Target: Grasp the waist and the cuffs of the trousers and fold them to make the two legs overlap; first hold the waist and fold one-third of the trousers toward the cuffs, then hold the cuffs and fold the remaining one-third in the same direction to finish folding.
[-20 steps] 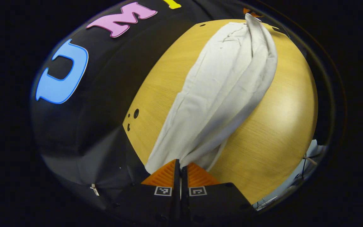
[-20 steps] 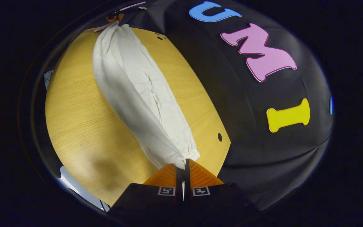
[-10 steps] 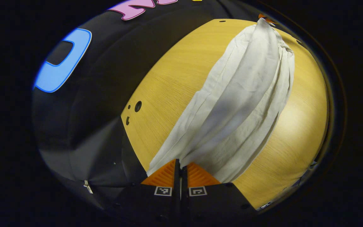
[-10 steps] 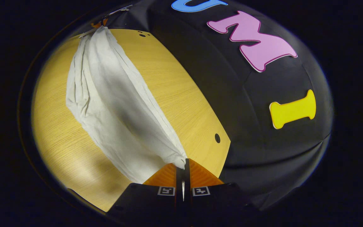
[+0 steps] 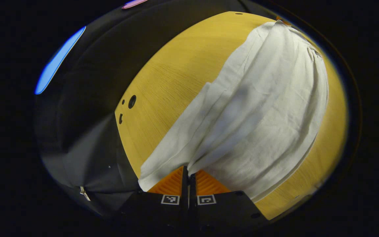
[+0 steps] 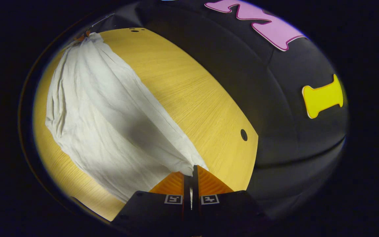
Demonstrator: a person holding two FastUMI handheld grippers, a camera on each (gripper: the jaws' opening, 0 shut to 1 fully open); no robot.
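Pale trousers (image 5: pixel 262 108) stretched lengthwise over a yellow wooden table (image 5: pixel 163 85), pinched at both ends and spread broad across the tabletop between. In the left gripper view, left gripper (image 5: pixel 188 172) drawn tight on one end of the cloth, both fingers (image 5: pixel 173 182) pressed together with fabric caught in the thin seam between them; from there the material fanning out in long soft folds toward the far upper right, where the other gripper's tip (image 5: pixel 283 21) just peeks at the cloth's far end. In the right gripper view, right gripper (image 6: pixel 191 172) likewise clamped on the opposite end of the trousers (image 6: pixel 104 121), fingers (image 6: pixel 209 181) nearly touching with a fold nipped between, the cloth widening away up and left to a gathered point near the table's (image 6: pixel 192 95) far edge. Which end is waist and which cuffs: cannot be told. Small round holes (image 5: pixel 132 101) dotted near the table edge, another hole (image 6: pixel 243 135) seen beside the right gripper's side. Black cloth wall (image 6: pixel 275 98) behind the table.
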